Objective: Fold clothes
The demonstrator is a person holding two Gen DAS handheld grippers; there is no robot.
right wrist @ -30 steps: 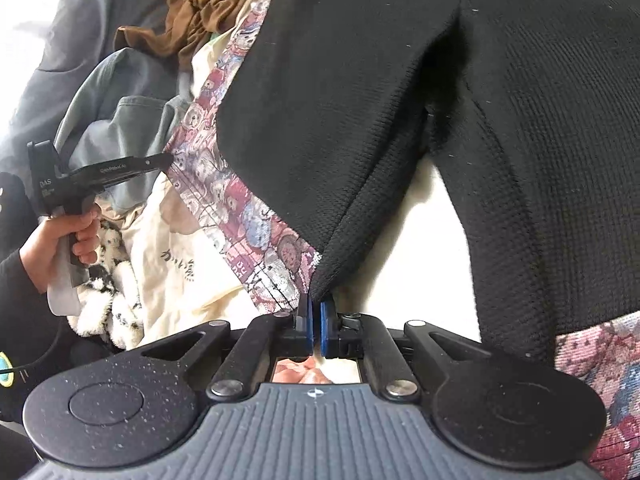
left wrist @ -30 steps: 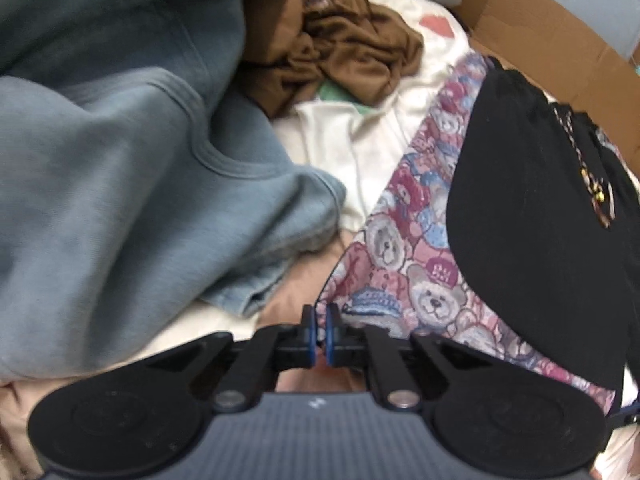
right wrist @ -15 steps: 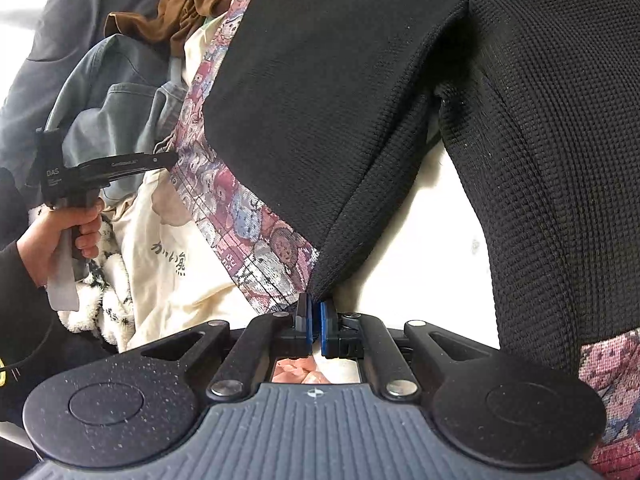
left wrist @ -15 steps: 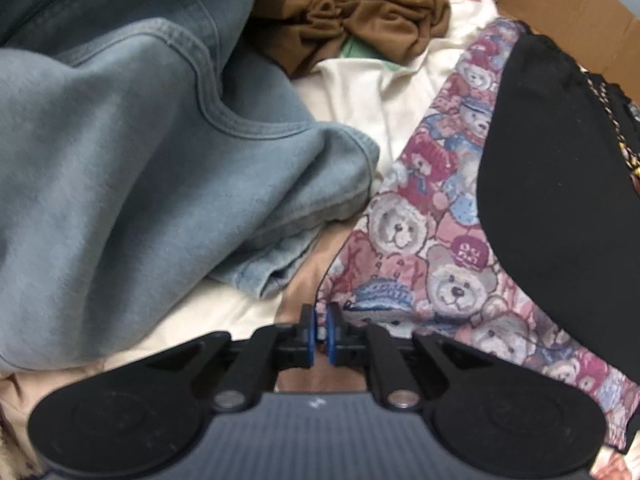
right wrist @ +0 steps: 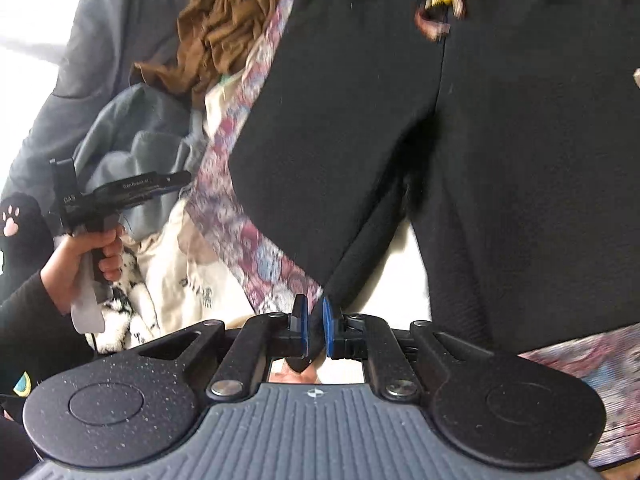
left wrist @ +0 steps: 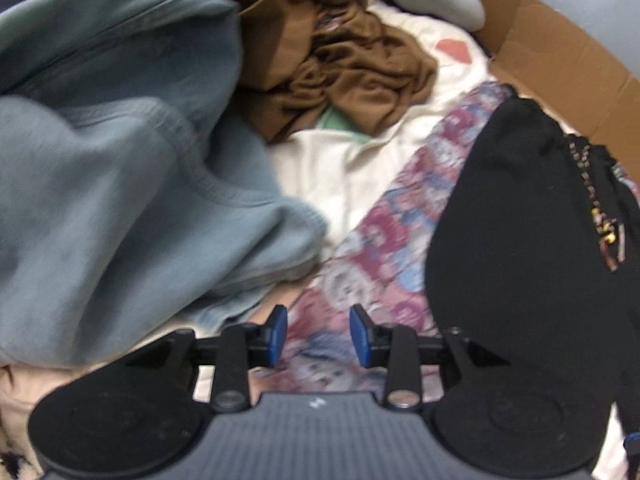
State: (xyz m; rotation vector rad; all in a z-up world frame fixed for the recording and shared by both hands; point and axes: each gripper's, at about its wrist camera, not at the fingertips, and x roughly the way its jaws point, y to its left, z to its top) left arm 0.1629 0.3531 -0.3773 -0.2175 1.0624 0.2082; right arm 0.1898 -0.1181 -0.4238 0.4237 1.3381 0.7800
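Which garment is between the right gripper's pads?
The black knit top: its corner sits between the right gripper as the jaws open. The brown one lies crumpled, far off.

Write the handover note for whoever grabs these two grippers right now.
Left gripper: jaws opening, nothing between the pads, over the bear-print cloth.
Right gripper: jaws opening, tip of the black garment between the pads.
Black garment lies on the bear-print cloth. Blue sweatshirt and brown garment are heaped unfolded beyond.
Done: black garment laid out, sleeve partly brought in.
Left: finish folding it, then the rest of the pile.
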